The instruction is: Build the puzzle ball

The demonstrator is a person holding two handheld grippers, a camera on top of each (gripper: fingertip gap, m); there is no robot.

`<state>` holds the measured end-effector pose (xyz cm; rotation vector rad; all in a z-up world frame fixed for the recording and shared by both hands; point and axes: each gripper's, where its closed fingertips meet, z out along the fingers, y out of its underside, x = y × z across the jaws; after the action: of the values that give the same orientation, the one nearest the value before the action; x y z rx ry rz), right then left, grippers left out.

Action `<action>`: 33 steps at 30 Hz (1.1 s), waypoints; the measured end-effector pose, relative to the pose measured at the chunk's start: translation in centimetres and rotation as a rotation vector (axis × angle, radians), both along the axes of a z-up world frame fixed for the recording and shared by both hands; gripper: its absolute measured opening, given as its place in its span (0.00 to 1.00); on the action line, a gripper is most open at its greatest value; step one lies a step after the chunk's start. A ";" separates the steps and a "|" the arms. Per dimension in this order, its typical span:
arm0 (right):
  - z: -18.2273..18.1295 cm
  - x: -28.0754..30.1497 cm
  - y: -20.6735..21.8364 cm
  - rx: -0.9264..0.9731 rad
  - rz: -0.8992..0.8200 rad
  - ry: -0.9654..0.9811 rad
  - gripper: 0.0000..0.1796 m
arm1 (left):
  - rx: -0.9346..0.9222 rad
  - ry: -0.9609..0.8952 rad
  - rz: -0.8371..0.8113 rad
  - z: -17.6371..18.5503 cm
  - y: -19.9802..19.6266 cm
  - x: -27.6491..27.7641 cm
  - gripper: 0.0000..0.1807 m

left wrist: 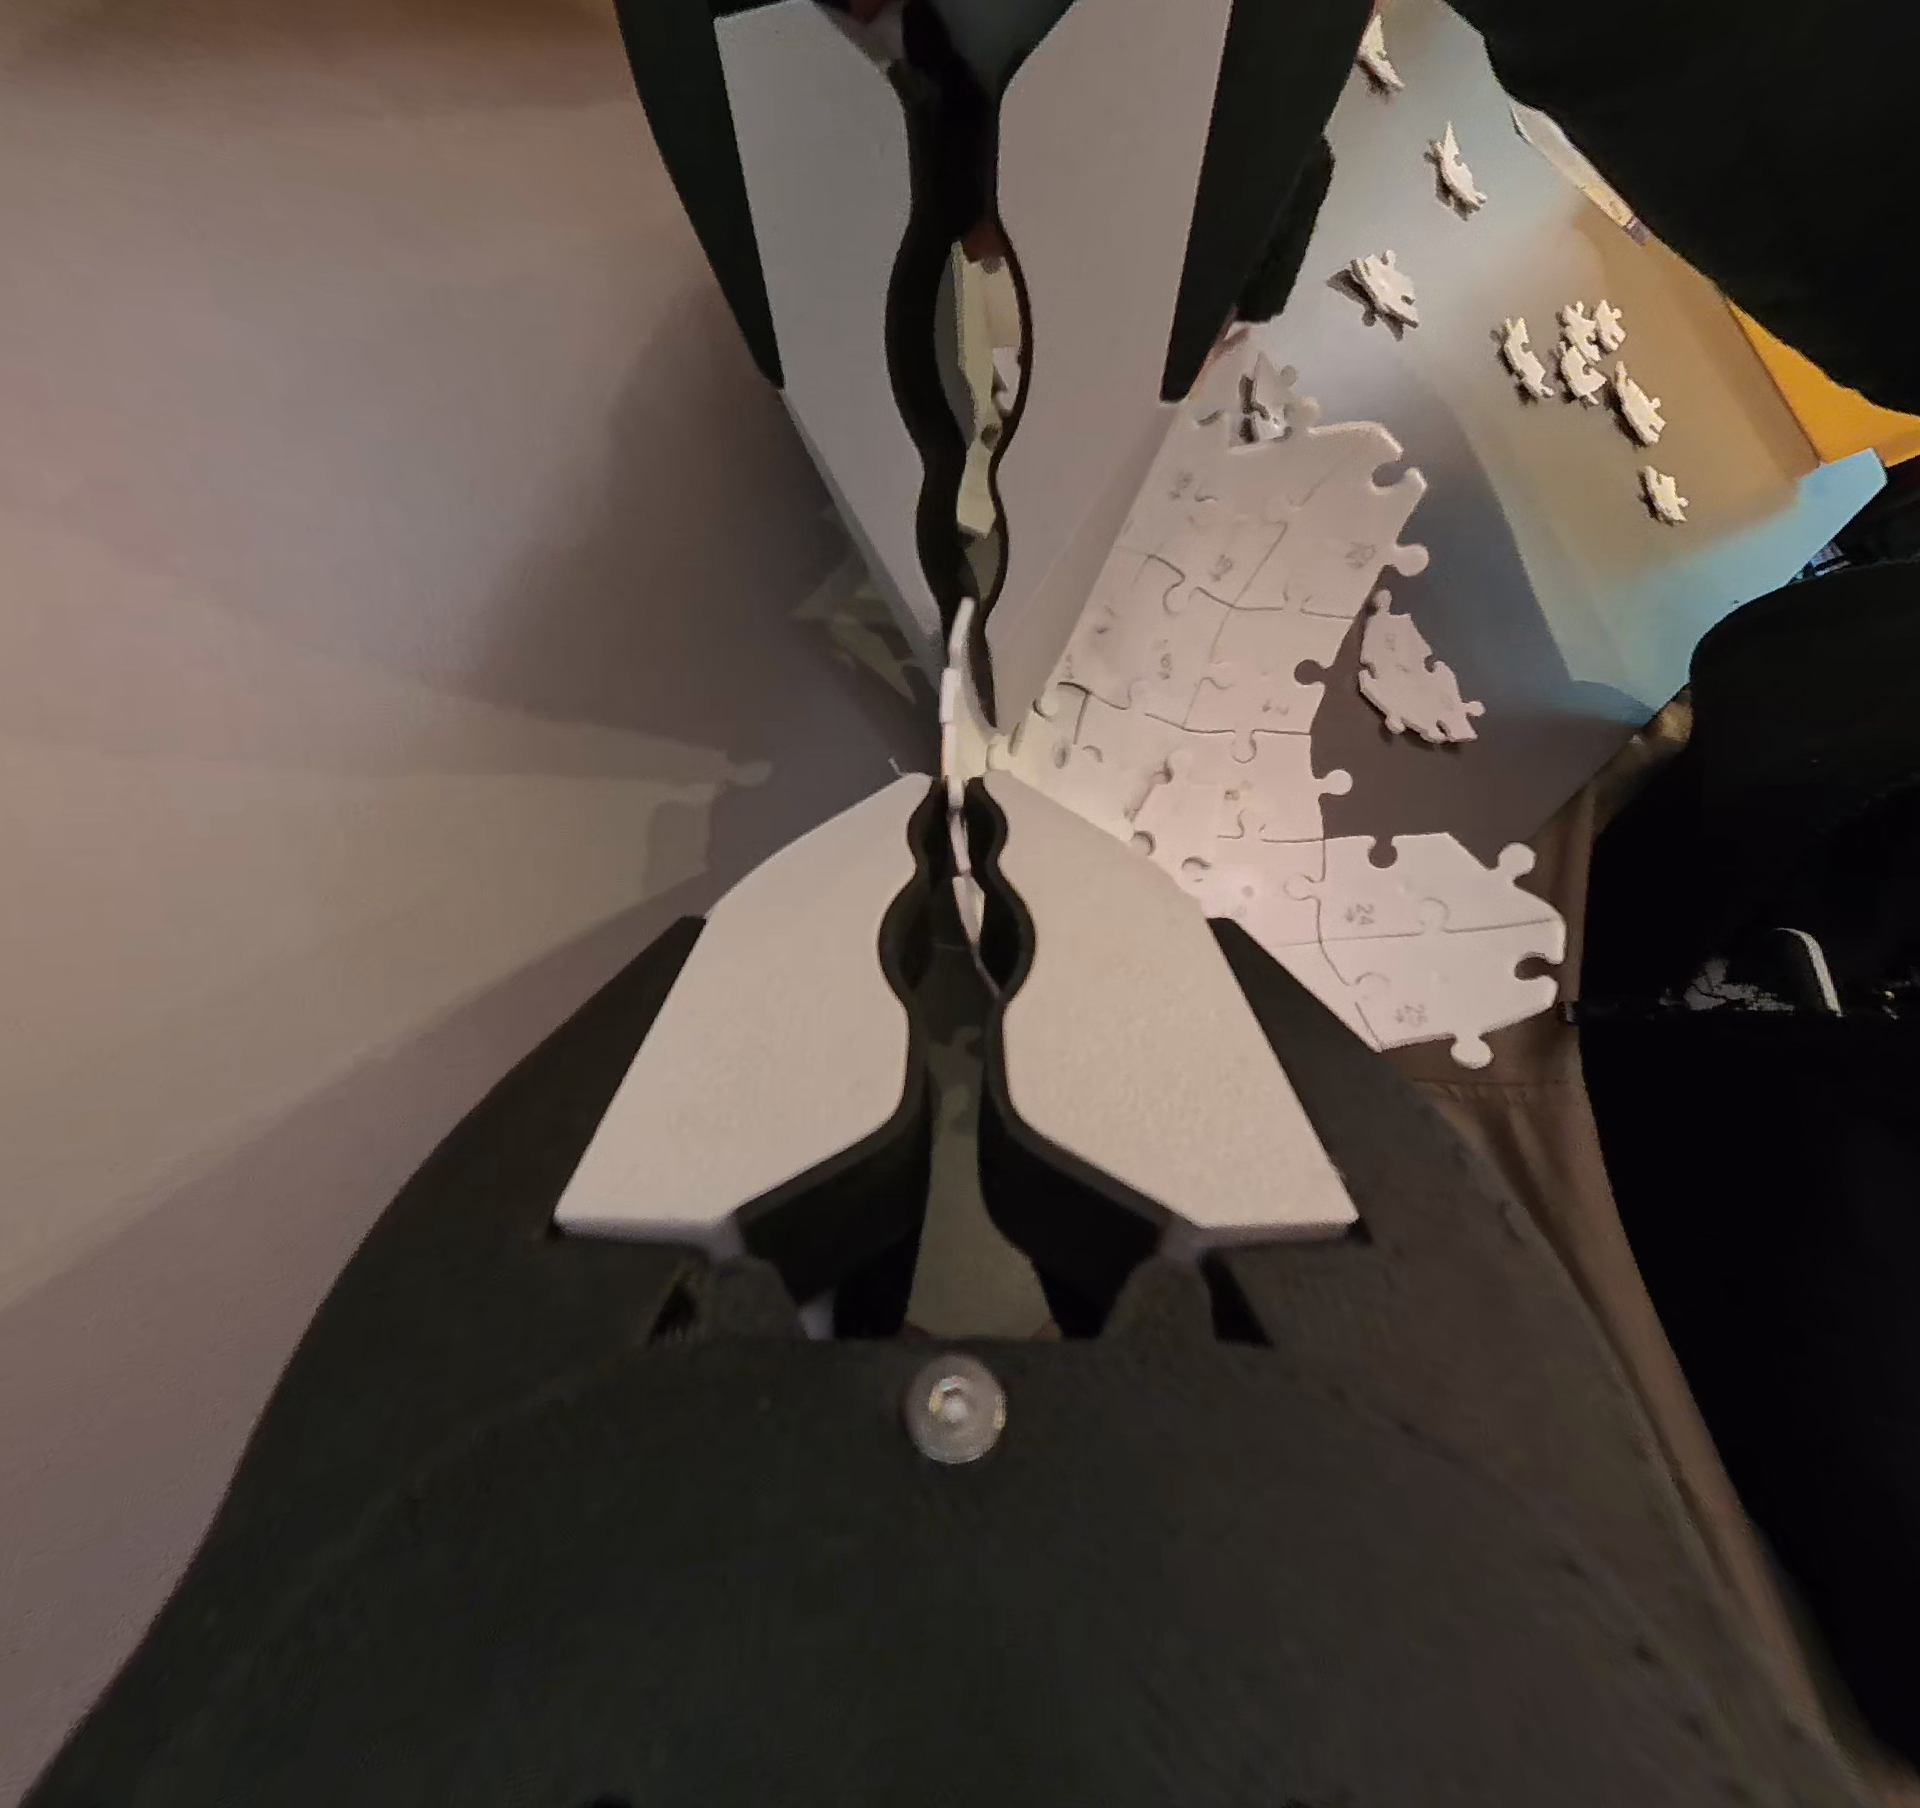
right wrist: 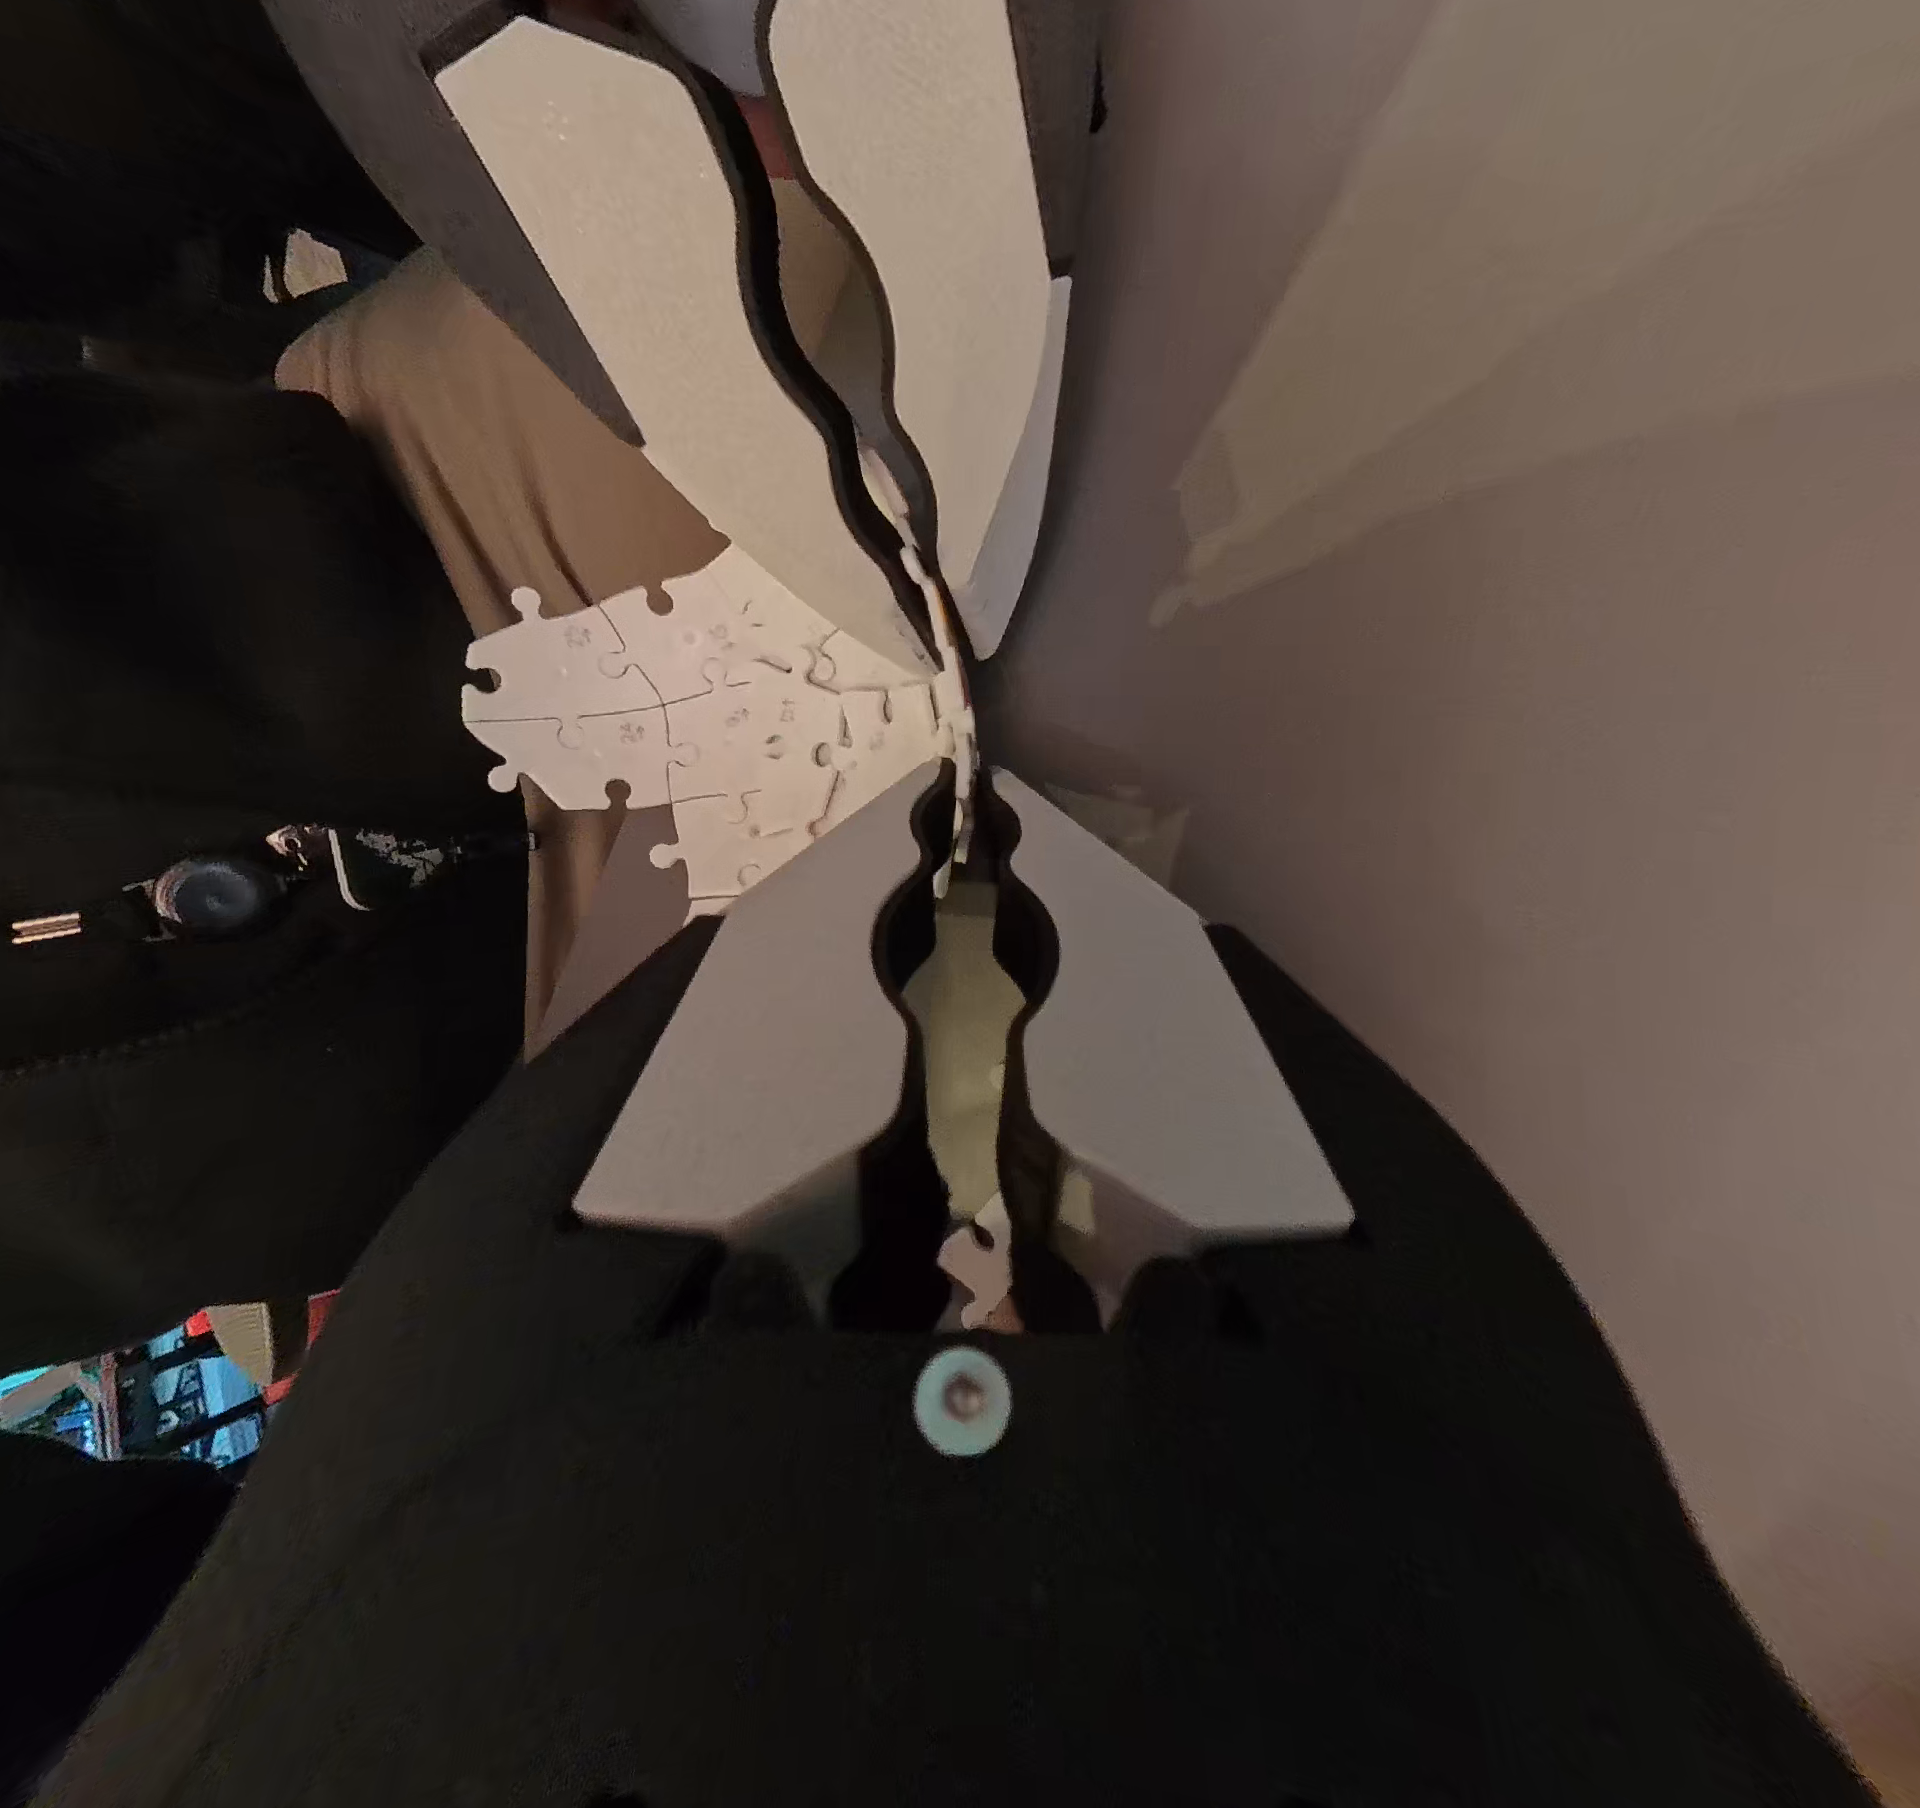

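Left wrist view: the left hand-held gripper (left wrist: pixel 961 823) is pinched nearly closed on the edge of the curved white puzzle section (left wrist: pixel 1278 719), held up in the air. The right hand-held gripper (left wrist: pixel 971 678) comes in from the top, clamped on the same edge. Loose puzzle pieces (left wrist: pixel 1579 361) sit scattered on the grey worktop (left wrist: pixel 1507 231) behind.

Right wrist view: same deal mirrored. The right hand-held gripper (right wrist: pixel 961 813) grips the section's (right wrist: pixel 675 709) edge, and the left one (right wrist: pixel 930 605) meets it from above.
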<state>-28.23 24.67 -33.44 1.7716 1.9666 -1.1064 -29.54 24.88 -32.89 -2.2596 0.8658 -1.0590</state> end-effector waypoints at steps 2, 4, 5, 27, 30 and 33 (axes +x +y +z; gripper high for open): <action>0.0 0.1 -0.1 0.002 0.015 0.000 0.00 | -0.001 -0.006 -0.003 0.0 -0.1 0.0 0.02; 0.0 0.1 -0.1 0.013 0.028 -0.003 0.00 | 0.000 0.000 -0.001 0.0 0.0 0.0 0.02; 0.1 0.1 -0.1 0.018 0.033 0.000 0.00 | -0.003 -0.004 0.002 0.0 0.0 0.0 0.02; 0.6 0.1 0.9 0.018 -0.019 0.031 0.04 | -0.097 -0.066 0.020 -0.1 -0.2 0.2 0.06; 1.3 -0.1 1.1 0.034 -0.044 0.058 0.06 | -0.100 -0.075 0.023 0.0 -0.1 0.1 0.09; 2.6 -0.2 2.0 0.084 -0.088 0.103 0.08 | -0.105 -0.076 0.019 0.0 -0.3 0.0 0.11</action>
<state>-28.46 26.66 -30.88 1.8961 2.0398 -1.1808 -29.54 24.62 -32.85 -2.2920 0.7725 -1.1992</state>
